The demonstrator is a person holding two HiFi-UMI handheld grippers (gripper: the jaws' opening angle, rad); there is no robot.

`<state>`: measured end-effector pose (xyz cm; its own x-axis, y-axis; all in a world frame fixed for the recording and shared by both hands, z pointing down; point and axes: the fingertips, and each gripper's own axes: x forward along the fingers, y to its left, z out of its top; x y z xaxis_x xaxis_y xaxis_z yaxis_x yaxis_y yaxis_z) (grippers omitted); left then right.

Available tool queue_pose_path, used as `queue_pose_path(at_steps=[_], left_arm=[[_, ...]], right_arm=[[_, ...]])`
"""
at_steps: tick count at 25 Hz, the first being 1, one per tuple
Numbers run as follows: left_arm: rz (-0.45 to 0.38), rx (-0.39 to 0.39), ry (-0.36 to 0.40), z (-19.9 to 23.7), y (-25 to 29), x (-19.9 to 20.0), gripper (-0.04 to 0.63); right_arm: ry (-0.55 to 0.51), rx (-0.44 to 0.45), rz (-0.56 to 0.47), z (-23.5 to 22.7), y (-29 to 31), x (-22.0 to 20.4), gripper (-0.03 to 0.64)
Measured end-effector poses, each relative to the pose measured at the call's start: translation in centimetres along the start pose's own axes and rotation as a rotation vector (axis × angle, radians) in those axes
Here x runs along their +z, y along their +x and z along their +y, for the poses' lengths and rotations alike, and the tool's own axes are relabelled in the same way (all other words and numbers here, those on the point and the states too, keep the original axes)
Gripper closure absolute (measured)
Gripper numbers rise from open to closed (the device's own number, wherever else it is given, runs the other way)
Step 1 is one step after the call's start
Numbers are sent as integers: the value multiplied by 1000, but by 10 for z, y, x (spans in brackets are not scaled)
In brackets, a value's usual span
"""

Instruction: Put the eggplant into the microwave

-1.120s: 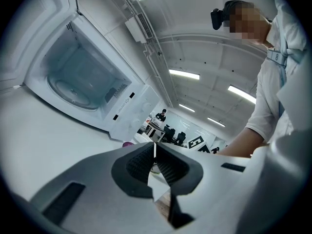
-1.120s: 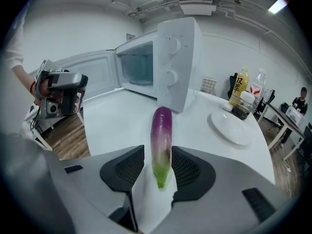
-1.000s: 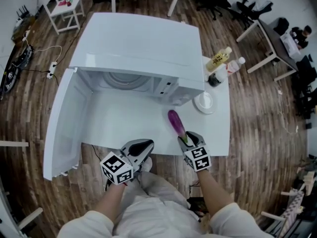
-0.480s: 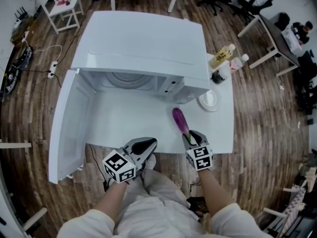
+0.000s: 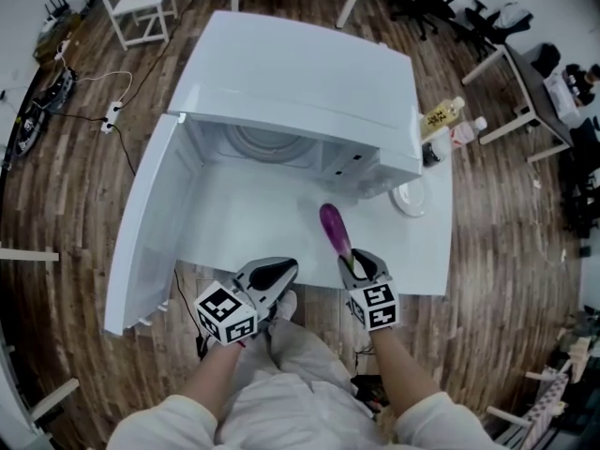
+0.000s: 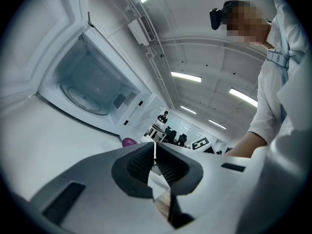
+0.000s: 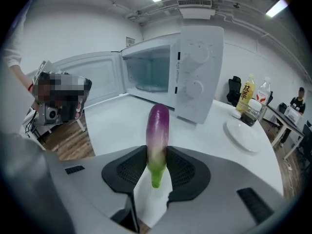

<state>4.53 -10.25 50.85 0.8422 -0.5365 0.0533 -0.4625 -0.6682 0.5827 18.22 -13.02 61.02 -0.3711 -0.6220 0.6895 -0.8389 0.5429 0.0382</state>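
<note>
While the microwave (image 5: 309, 92) stands with its door (image 5: 150, 223) swung open on the table (image 5: 234, 228), the right gripper (image 5: 354, 262) pinches the eggplant (image 5: 335, 232) by its green stem end, its purple tip pointing toward the microwave's front, outside the cavity. The left gripper (image 5: 272, 275), jaws pressed together and empty, hangs beside it at the table's near edge.

Bright, even light from ceiling strips (image 6: 185, 76), strong fisheye warp, dark vignetted corners
</note>
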Motion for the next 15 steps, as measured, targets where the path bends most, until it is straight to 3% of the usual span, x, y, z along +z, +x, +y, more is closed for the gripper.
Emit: queue_pose_path(at_steps=[8,15], left_arm=[[-59,38,0,12,-22,13,592],[-116,83,50,33,-21,41,592]], right_arm=[[-76,69,-45,32,17,47,469],[-149,105,-99,44,35,101,469]])
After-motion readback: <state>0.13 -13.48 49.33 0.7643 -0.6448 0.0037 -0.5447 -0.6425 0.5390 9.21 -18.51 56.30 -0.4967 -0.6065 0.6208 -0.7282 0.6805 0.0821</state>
